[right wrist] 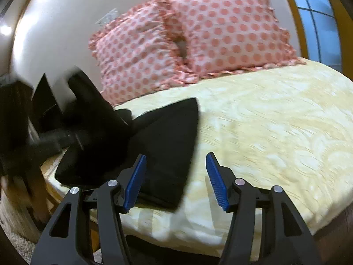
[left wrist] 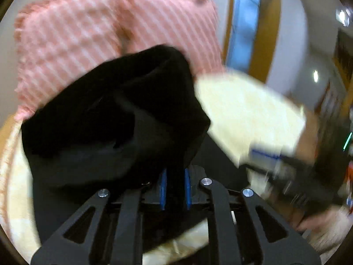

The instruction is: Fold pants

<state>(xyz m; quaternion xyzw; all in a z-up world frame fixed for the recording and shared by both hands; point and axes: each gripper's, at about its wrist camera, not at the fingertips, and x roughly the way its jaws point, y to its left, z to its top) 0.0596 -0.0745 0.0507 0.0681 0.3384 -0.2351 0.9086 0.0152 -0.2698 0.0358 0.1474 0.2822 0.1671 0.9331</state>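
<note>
Black cloth, bunched and blurred, filling the left wrist view: pants [left wrist: 114,119] pinched between the blue pads of the left gripper [left wrist: 175,188], jaws all but closed on a fold of fabric, the rest of the garment hanging forward over the yellow bedspread [left wrist: 247,114]. Pink dotted pillows [left wrist: 72,39] beyond, against the wall.

From the right wrist view, same pants [right wrist: 163,150] lying on the bed's near left part, partly folded into a flat wedge, long axis running from the near edge of the bed up and away toward the pillows [right wrist: 198,35]. Right gripper [right wrist: 176,180] with jaws standing about half open, nothing between the pads; bedspread [right wrist: 275,121] showing through the gap. Left pad over the garment's near right edge, right pad over bare bedspread, so cloth lying ahead and to the left of these jaws. Left gripper [right wrist: 92,101] seen as a dark blur at the garment's far left end, plainly the nearer tool and the only one with a hold.

No brand, label or legible writing anywhere in either view; small blue-and-white patch at right of the left view too smeared to read.
</note>
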